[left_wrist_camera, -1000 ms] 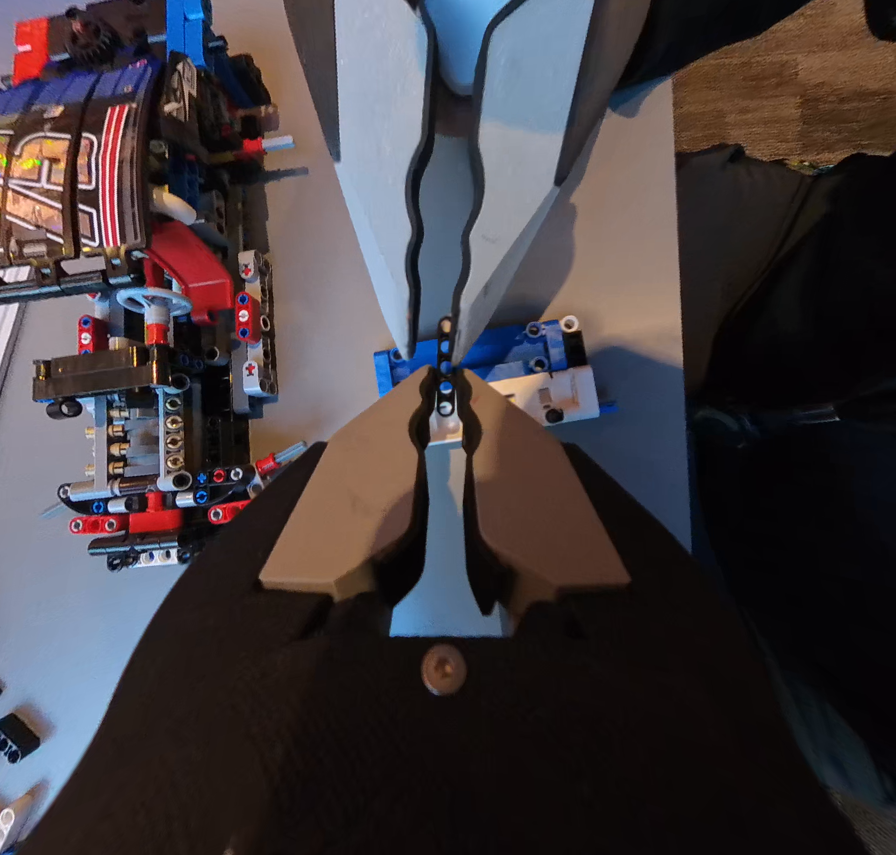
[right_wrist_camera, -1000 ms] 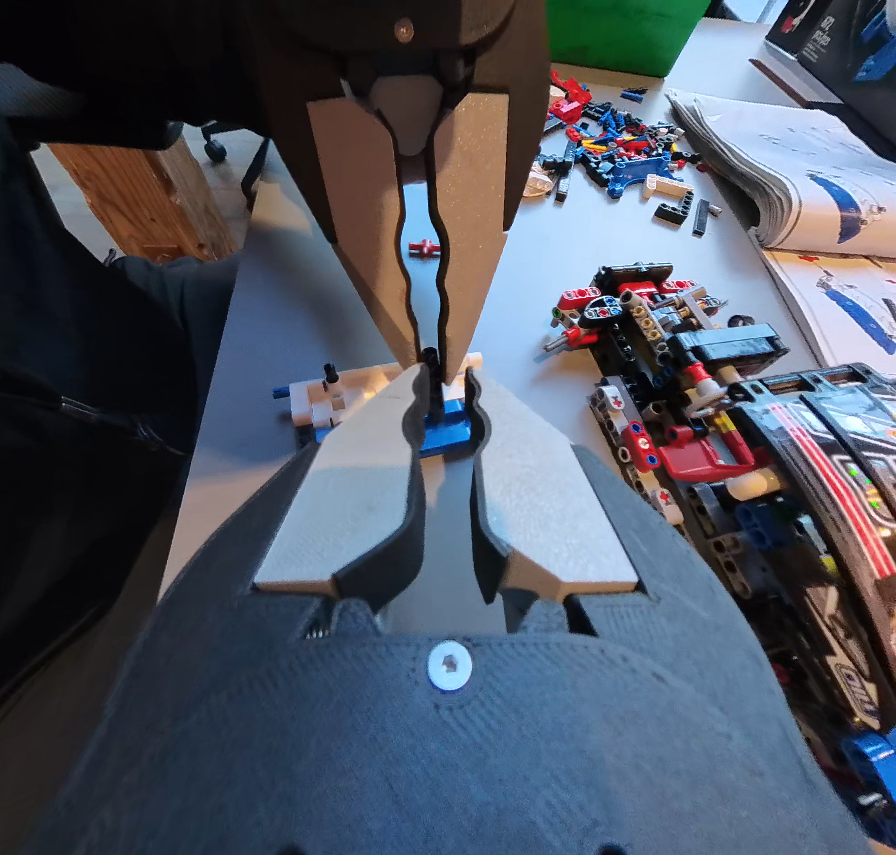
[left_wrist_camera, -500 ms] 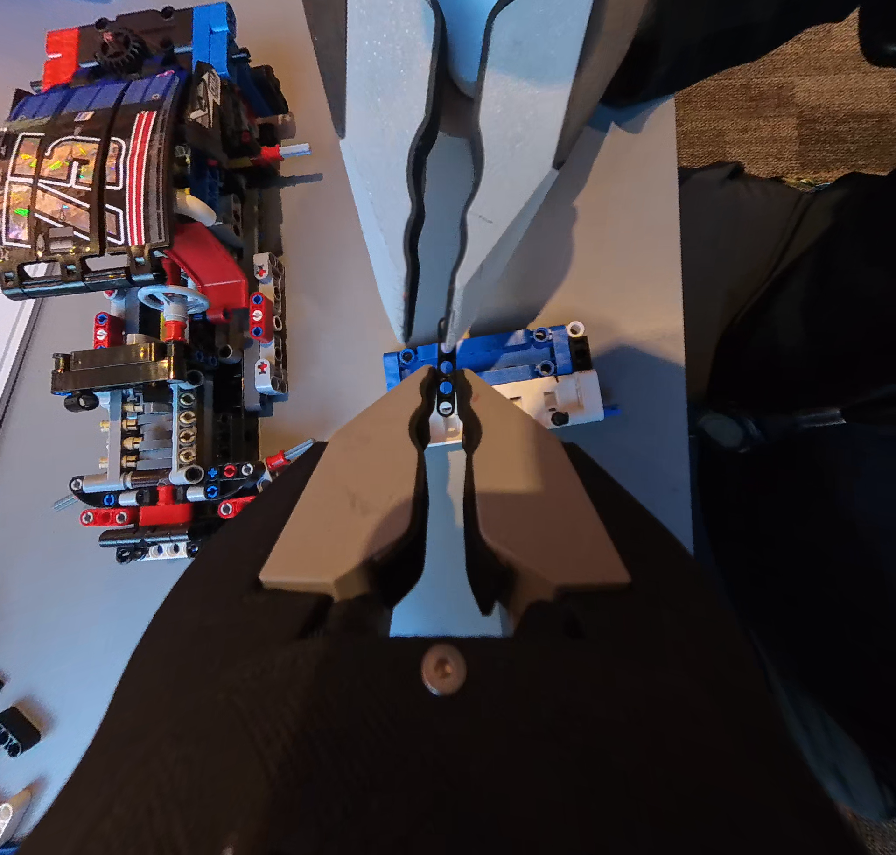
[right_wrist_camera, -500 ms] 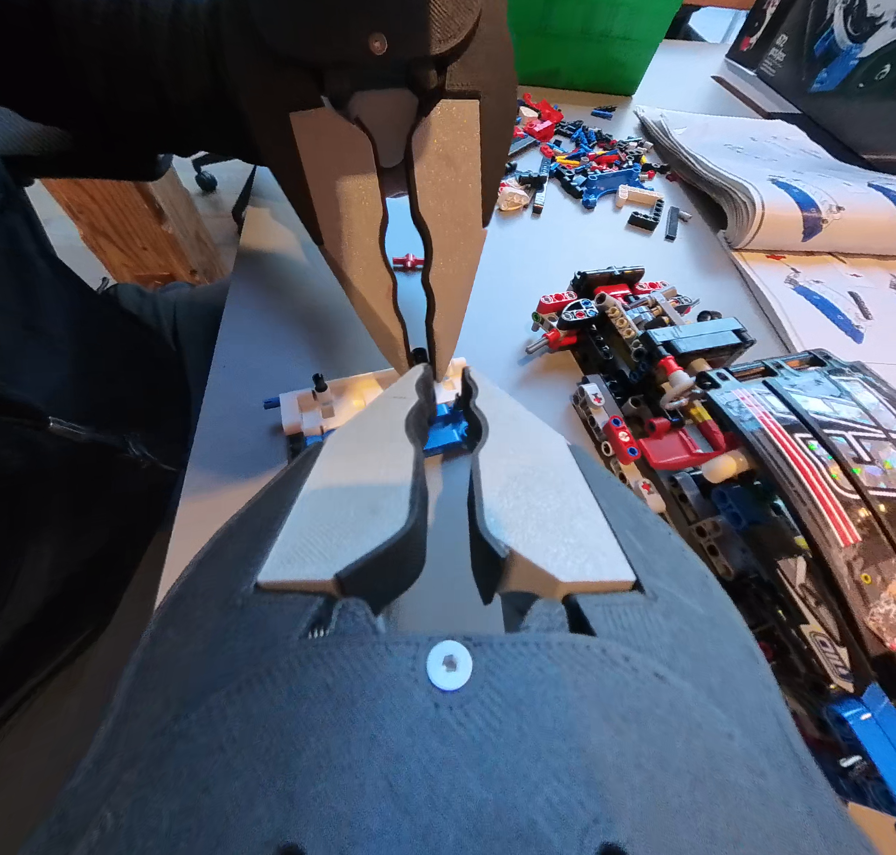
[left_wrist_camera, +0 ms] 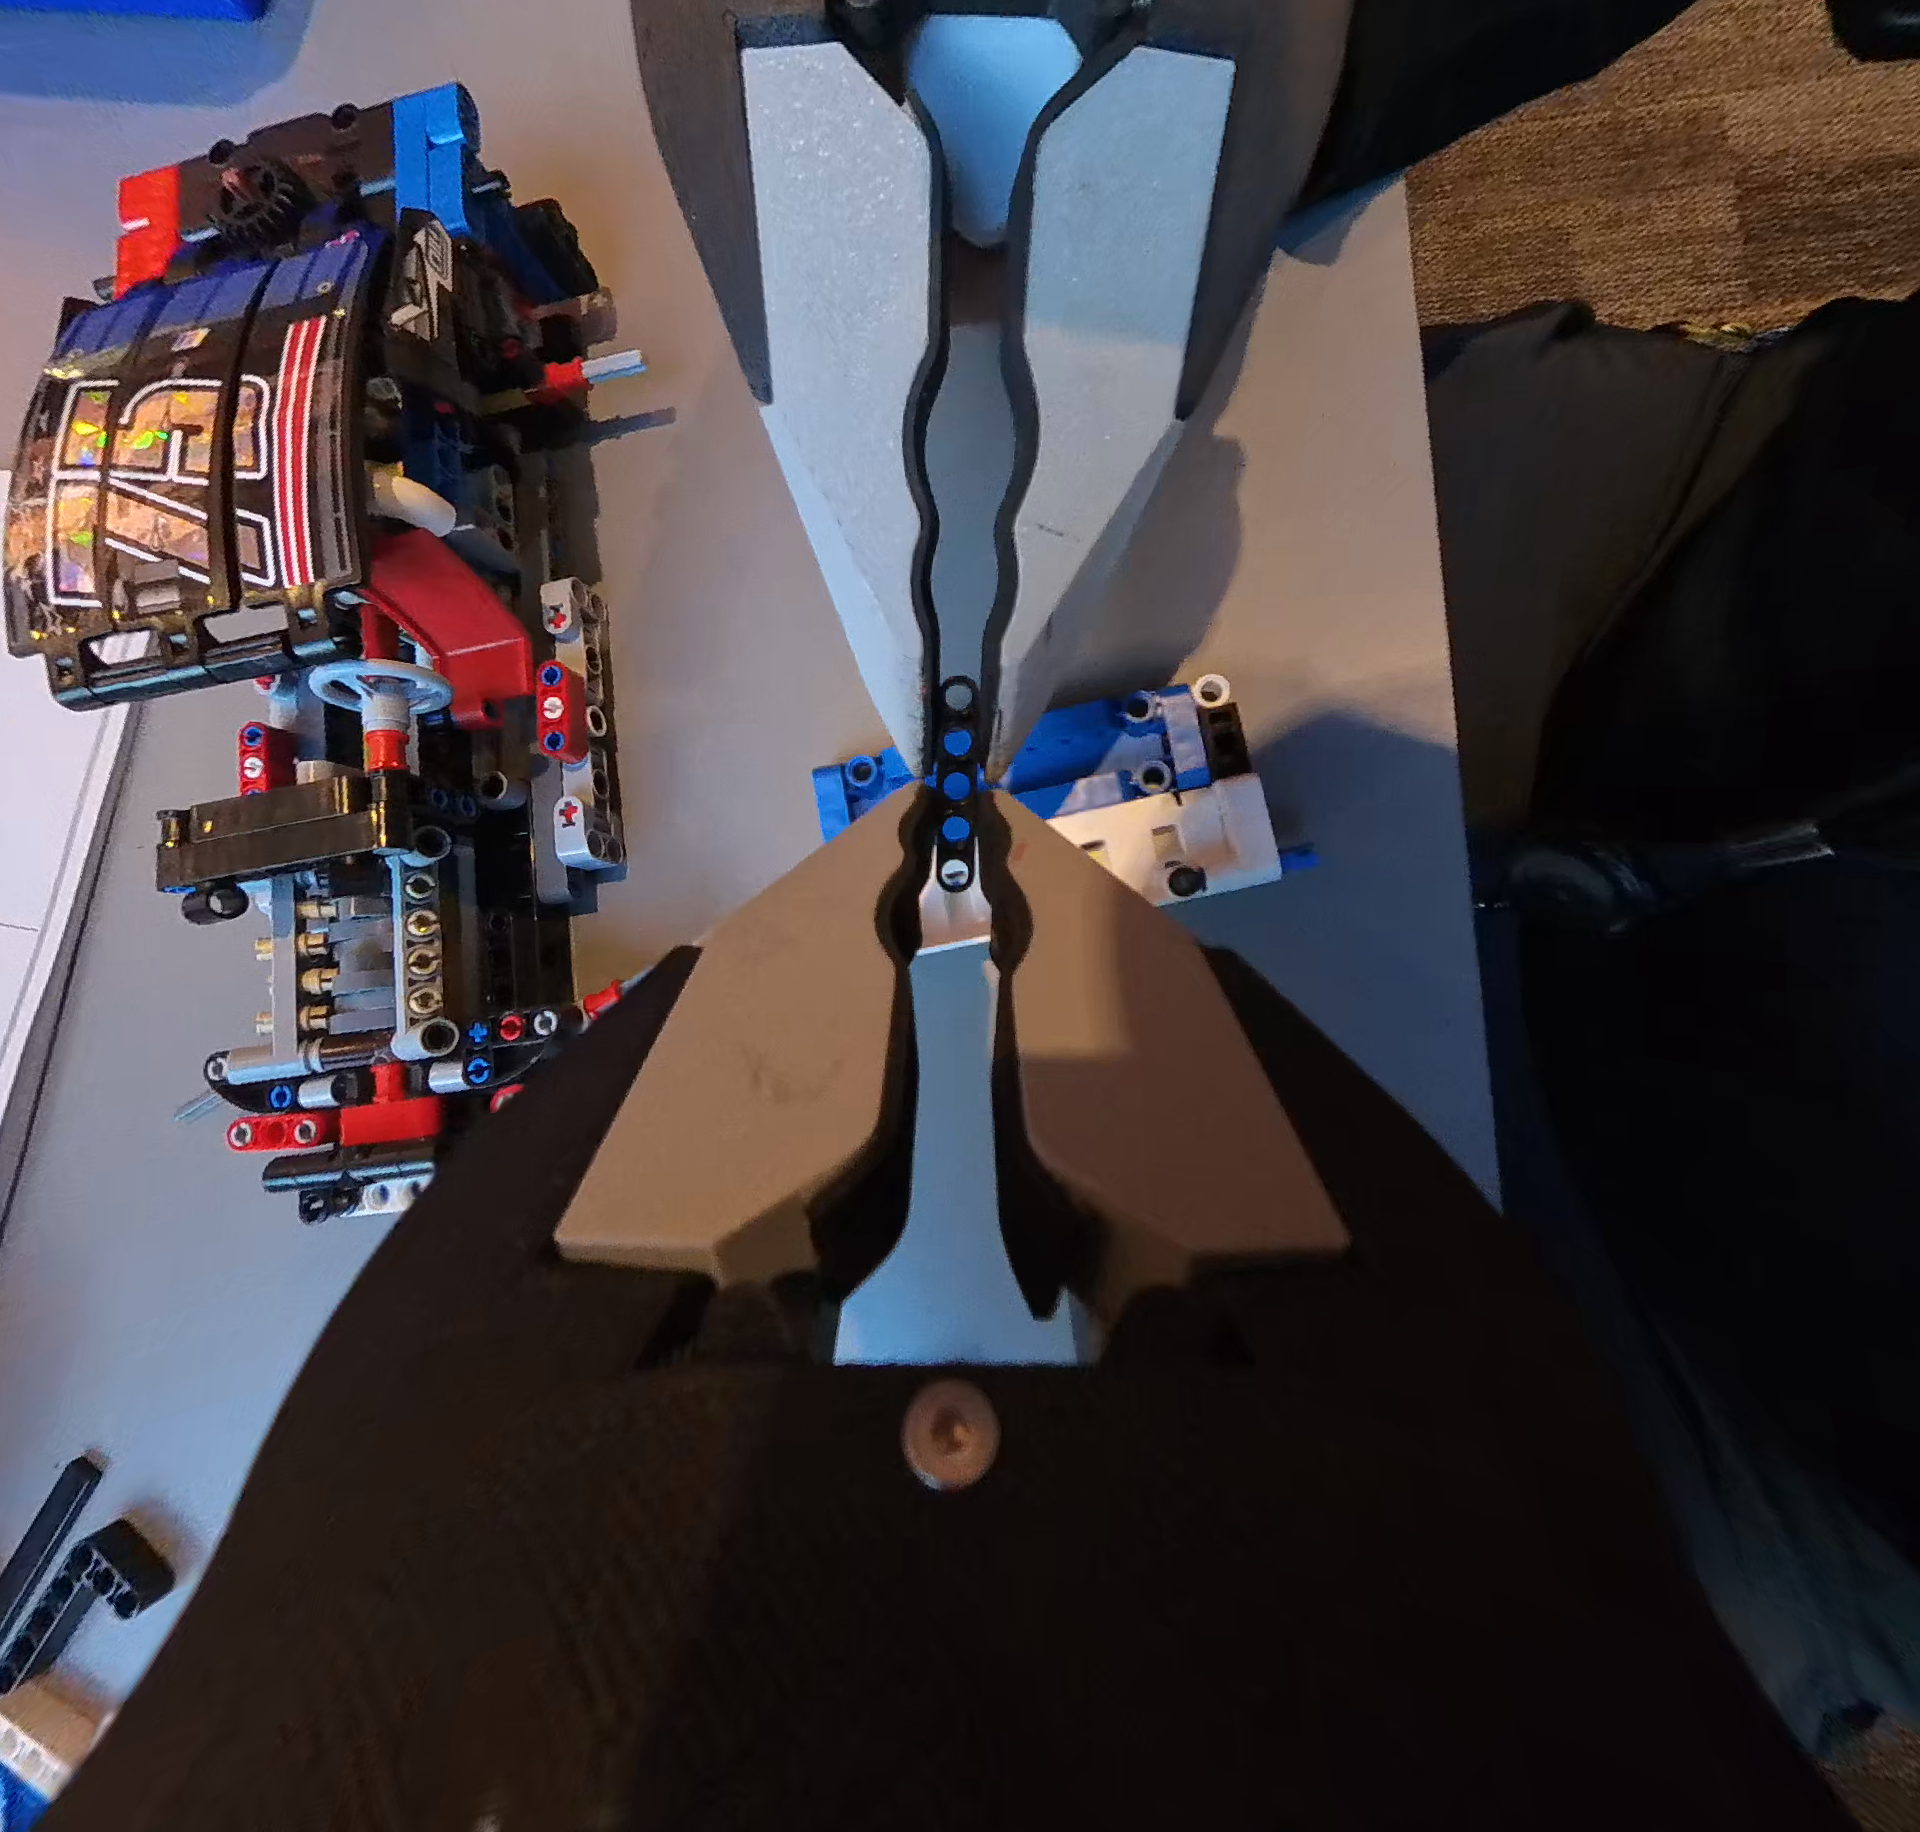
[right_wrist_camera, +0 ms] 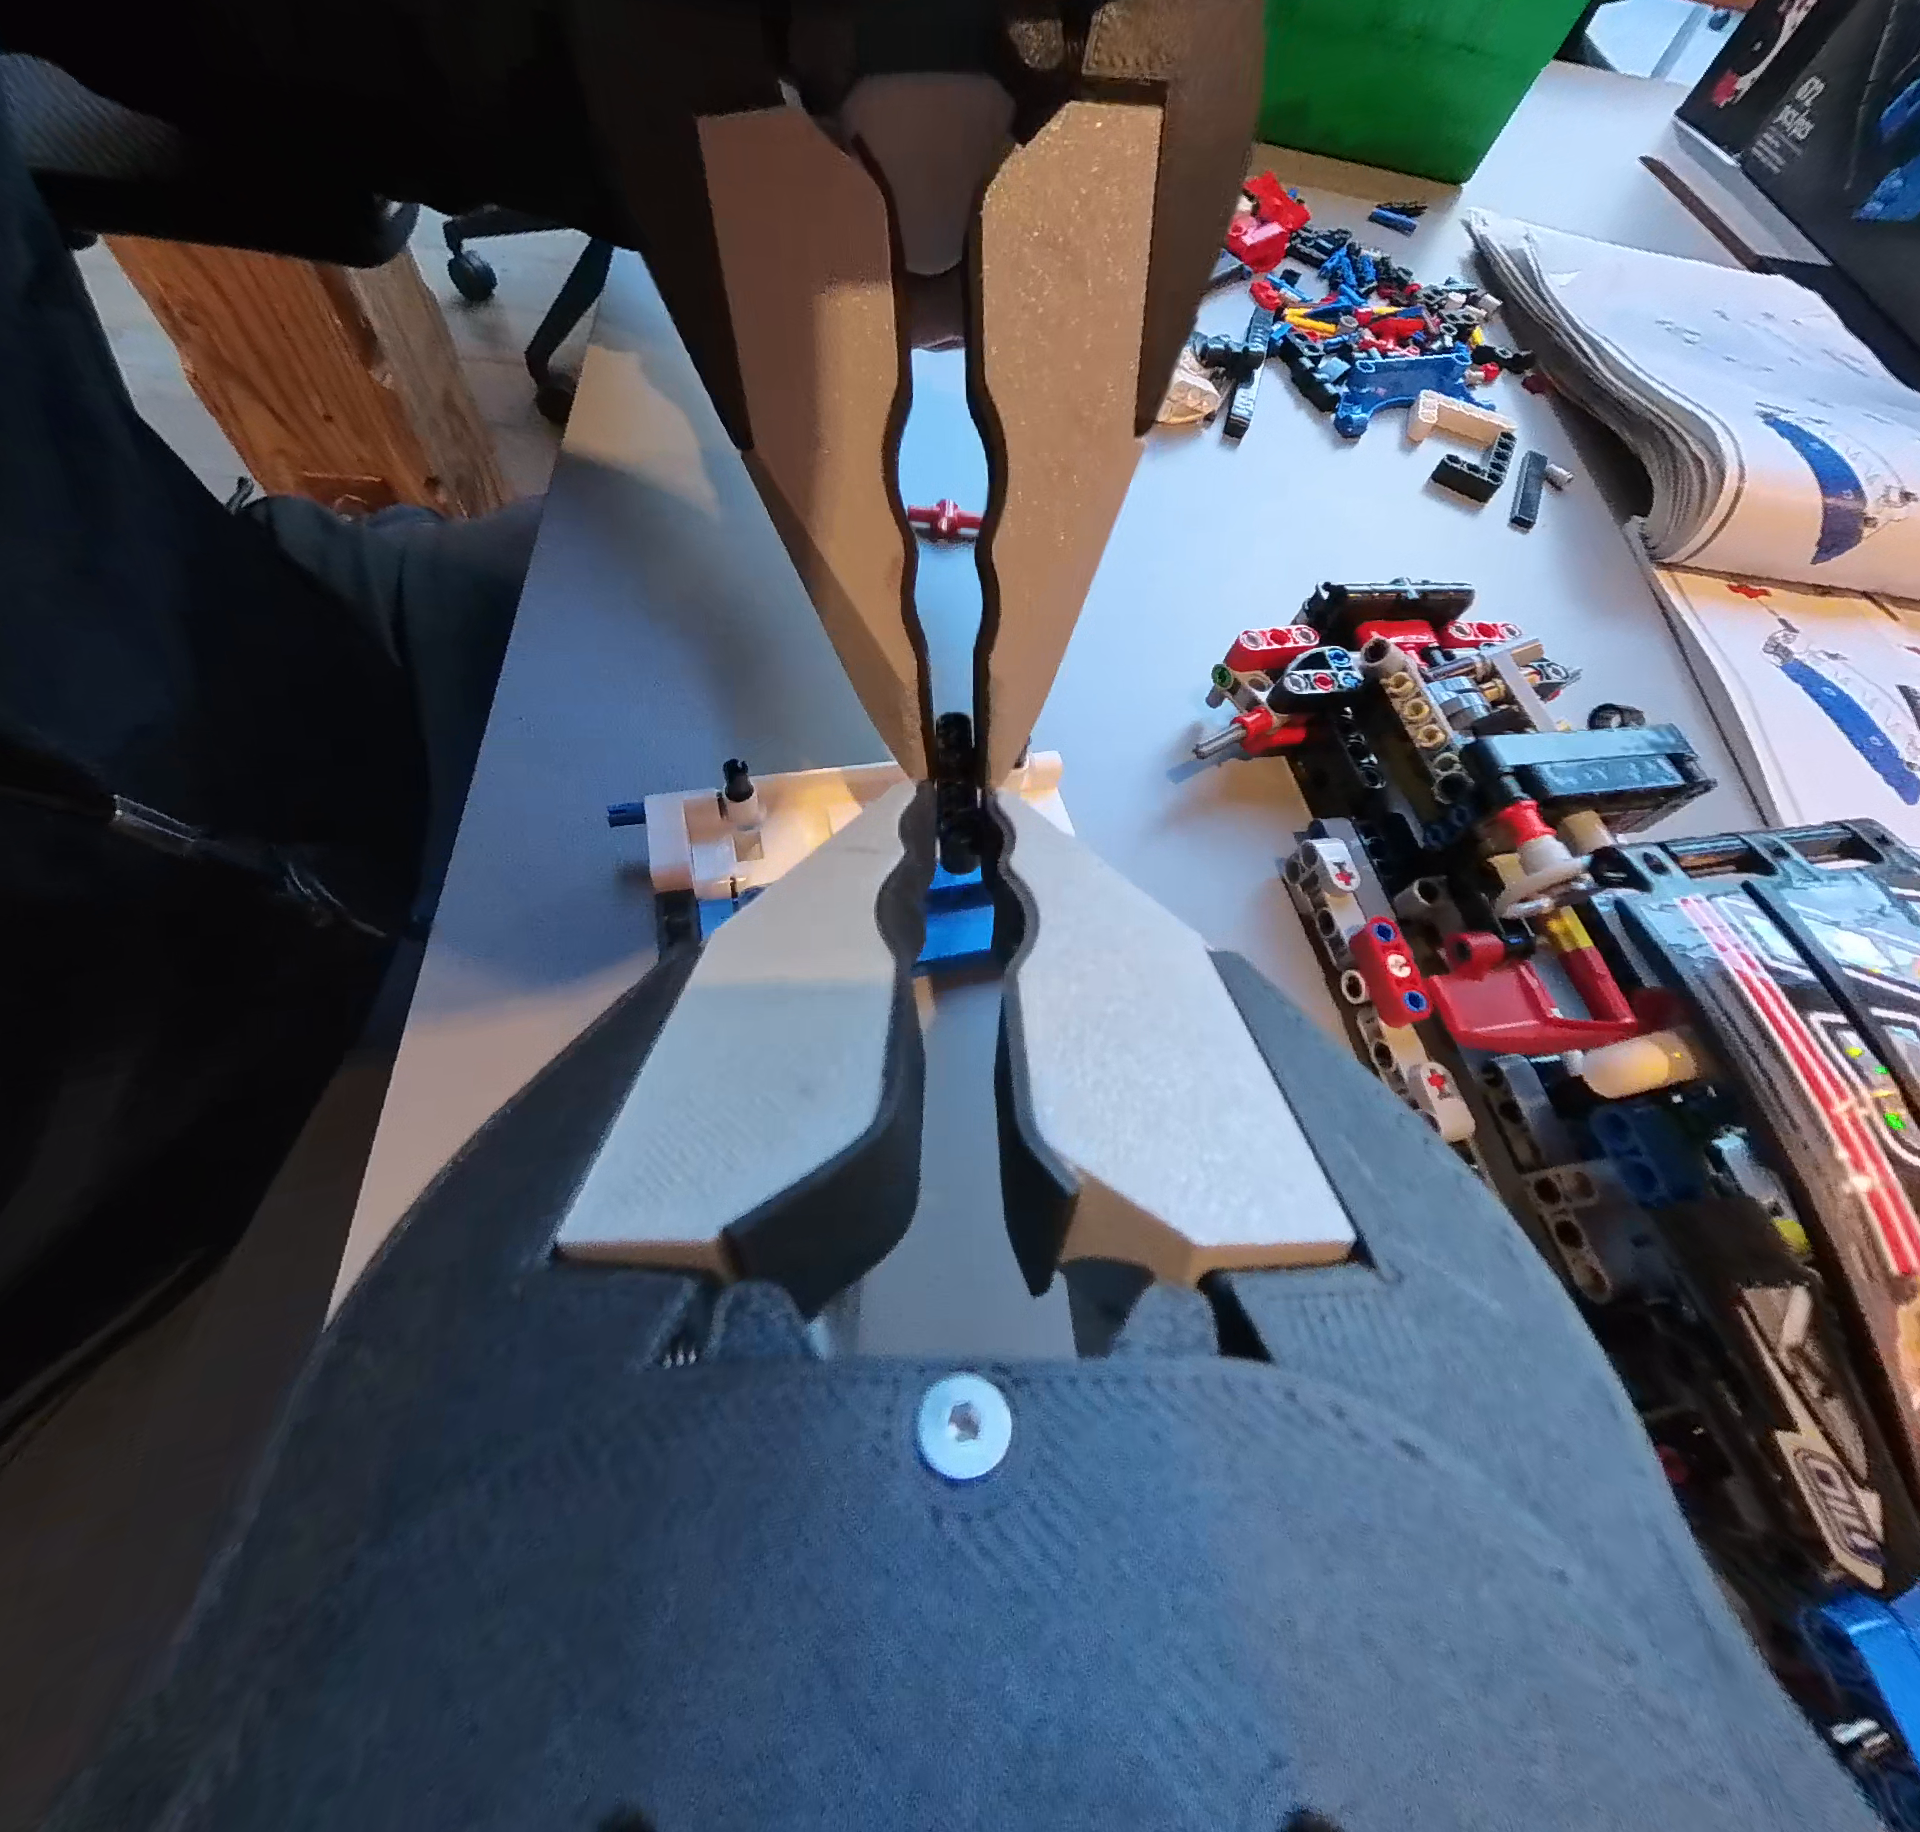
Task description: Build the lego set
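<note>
A black Technic beam (left_wrist_camera: 957, 743) with blue pins in its holes is held between both grippers, just above a blue and white sub-assembly (left_wrist_camera: 1153, 806) lying on the grey table. My left gripper (left_wrist_camera: 957, 821) is shut on the beam's near end. My right gripper (left_wrist_camera: 957, 733) comes in from the opposite side, shut on the far end. In the right wrist view the right gripper (right_wrist_camera: 956, 816) and the left gripper (right_wrist_camera: 954, 759) meet tip to tip on the beam (right_wrist_camera: 956, 795) over the sub-assembly (right_wrist_camera: 717, 832).
The large black, blue and red car model (left_wrist_camera: 343, 639) lies left of the grippers, and shows in the right wrist view (right_wrist_camera: 1558, 899). Loose parts (right_wrist_camera: 1371, 348), an instruction booklet (right_wrist_camera: 1714, 411), a green bin (right_wrist_camera: 1403, 37) and a red axle piece (right_wrist_camera: 943, 520) lie beyond. The table edge (left_wrist_camera: 1455, 639) runs beside the person's dark clothing. Only a small space, under 4 cm, lies between the two pairs of fingers.
The right gripper has swung from a tilted pose to straight opposite the left gripper. Both stay shut on the black beam, which has barely moved over the sub-assembly.
</note>
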